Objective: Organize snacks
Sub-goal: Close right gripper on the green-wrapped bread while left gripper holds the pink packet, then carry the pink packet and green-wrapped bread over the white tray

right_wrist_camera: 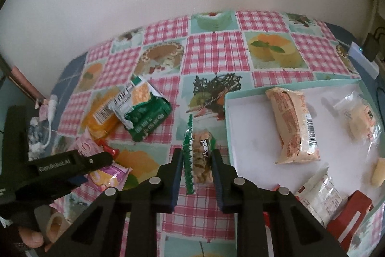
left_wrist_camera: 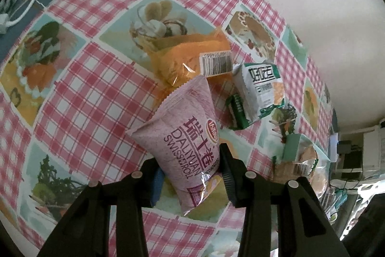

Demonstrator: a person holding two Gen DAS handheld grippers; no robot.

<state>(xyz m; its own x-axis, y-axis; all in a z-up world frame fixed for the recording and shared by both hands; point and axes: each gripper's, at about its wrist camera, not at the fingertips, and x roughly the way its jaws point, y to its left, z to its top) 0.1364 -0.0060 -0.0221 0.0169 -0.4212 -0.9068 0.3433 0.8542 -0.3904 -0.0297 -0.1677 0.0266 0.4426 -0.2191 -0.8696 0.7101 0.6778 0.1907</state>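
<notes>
Packet of pink swiss roll (left_wrist_camera: 190, 143) sits pinched in the left gripper (left_wrist_camera: 192, 175), lifted over the tablecloth (left_wrist_camera: 79, 78); it's slanted, so it could slip. Just beyond it lie an orange bag (left_wrist_camera: 187, 57) and a green packet (left_wrist_camera: 262, 88). Right camera: right gripper (right_wrist_camera: 196, 168) is clamped on a cookie pack (right_wrist_camera: 199, 158), just left of the tray (right_wrist_camera: 227, 117). That rim could snag the floppy wrapper.
</notes>
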